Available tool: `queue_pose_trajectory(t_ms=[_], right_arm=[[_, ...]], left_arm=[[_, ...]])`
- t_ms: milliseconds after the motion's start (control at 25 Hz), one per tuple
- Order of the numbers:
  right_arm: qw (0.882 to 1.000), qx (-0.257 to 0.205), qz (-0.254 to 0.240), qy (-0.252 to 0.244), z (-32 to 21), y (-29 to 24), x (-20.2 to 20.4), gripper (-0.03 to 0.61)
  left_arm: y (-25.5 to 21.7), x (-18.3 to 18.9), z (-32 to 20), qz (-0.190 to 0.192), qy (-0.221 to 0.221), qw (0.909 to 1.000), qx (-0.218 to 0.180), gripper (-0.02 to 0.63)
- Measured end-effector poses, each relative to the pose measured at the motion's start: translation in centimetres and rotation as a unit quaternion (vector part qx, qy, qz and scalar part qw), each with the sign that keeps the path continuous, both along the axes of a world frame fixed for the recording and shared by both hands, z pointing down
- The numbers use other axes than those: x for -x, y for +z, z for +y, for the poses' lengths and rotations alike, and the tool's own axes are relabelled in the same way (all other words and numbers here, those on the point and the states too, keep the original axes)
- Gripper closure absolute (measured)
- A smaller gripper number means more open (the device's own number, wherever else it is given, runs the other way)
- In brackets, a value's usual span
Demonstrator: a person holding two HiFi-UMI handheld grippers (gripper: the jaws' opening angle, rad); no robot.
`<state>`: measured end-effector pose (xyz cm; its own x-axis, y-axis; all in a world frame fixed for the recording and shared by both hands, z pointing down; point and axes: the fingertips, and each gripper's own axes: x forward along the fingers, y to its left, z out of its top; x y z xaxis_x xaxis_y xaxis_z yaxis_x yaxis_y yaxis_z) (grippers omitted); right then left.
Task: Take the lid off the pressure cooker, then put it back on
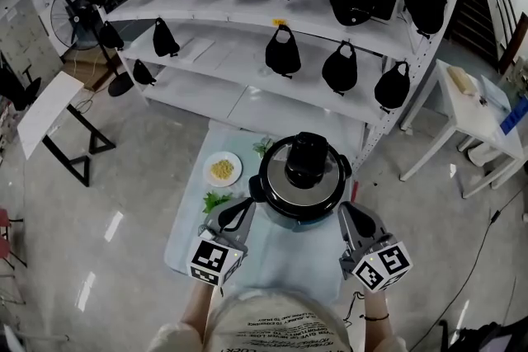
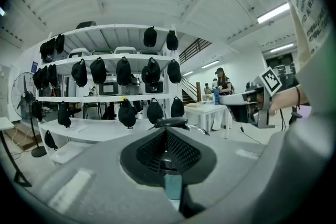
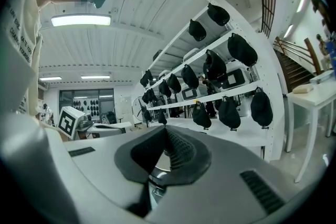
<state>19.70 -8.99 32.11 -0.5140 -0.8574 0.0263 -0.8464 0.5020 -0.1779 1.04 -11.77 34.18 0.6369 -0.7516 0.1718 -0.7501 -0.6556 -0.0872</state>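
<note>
Lid [image 1: 279, 184] sits on the pressure cooker [image 1: 297, 217]; left gripper [image 1: 245, 206] and right gripper [image 1: 346, 212] flank it.
Both pairs of jaws are pinched together on nothing, seemingly parked level with the side handles.

On the table [image 1: 285, 258], the pressure cooker [image 1: 295, 215] stands with its lid [image 1: 280, 181] on, a plate [image 1: 223, 169] at its left, shelves [image 1: 247, 53] behind, and the left gripper [image 1: 244, 208] and right gripper [image 1: 346, 215] flanking its near side.

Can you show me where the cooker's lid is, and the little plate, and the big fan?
pressure cooker lid [image 1: 307, 161], head view, on its black top handle.
white plate [image 1: 208, 170], head view, on its left rim.
standing fan [image 1: 69, 16], head view, on its round grille.
</note>
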Motion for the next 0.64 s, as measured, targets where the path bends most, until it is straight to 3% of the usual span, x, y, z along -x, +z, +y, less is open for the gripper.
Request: queue_pose_trajectory(t_ms=[640], right_arm=[[1.0,0.01,-0.001,0.007,0.3,1.0,-0.8,0.574]], left_arm=[[1.0,-0.9,0.2,-0.011,0.004,0.9999,0.01,0.586]])
